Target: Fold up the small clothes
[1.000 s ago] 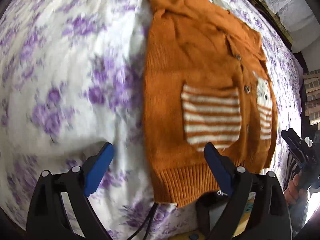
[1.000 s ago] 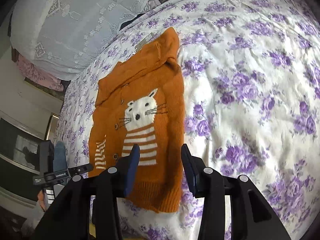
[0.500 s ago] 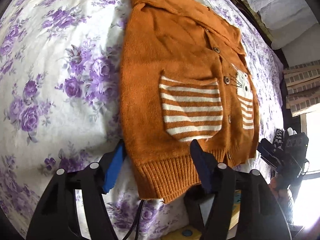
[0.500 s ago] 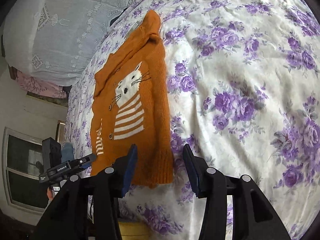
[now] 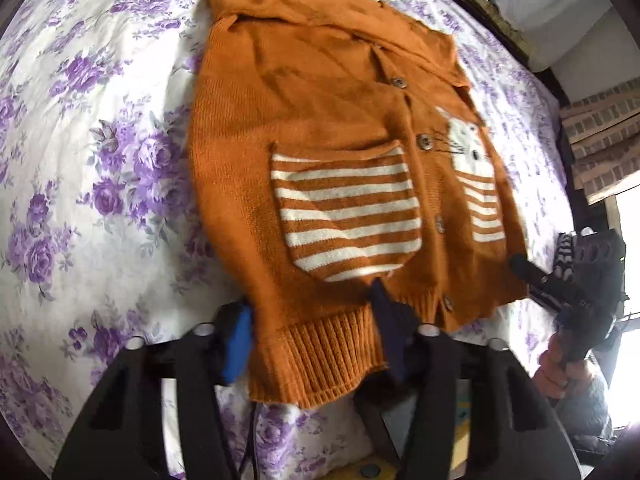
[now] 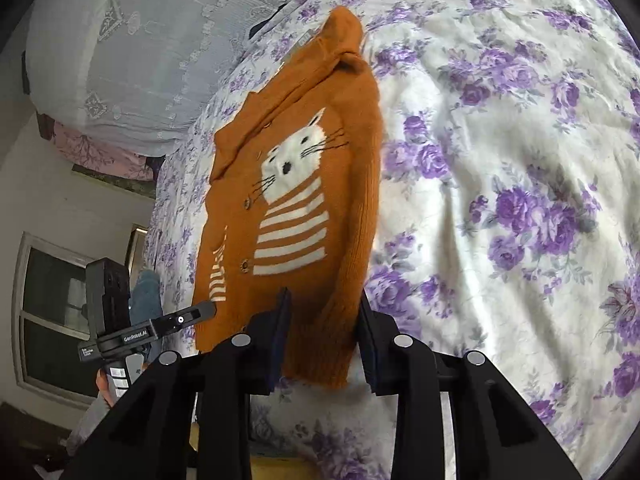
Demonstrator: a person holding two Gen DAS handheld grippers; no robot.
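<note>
Orange cardigan (image 5: 320, 128) is lying flat on the bed (image 5: 80, 160), buttoned up, hood end far from the cams and the ribbed hem at the near edge. Striped pocket (image 5: 348, 216) on one half, white cat (image 6: 296, 156) w/ a striped body on the other.

Left gripper (image 5: 316, 332) is tipped steeply down at the hem, on the pocket-side corner. Both blue pads straddle the ribbing, one just off the side edge and the other over the hem near the button strip. Jaws are closing w/ the hem between them, but there's a gap visible on both sides so nothing's pinched. That view is a bit blurry btw.

Right gripper (image 6: 324, 340) comes in at a shallower downward angle on the opposite hem corner, cat side. Its pads sit either side of the corner, fabric bunching up a little between them. Jaws closing too; left pad looks right against the knit, but I can't tell if the other one is pressing.

Each cam catches the other gripper off to the side w/ a hand (image 5: 560, 368) wrapped round its handle. Pale lacy bedding (image 6: 140, 40) piled at the far end of the bed.
</note>
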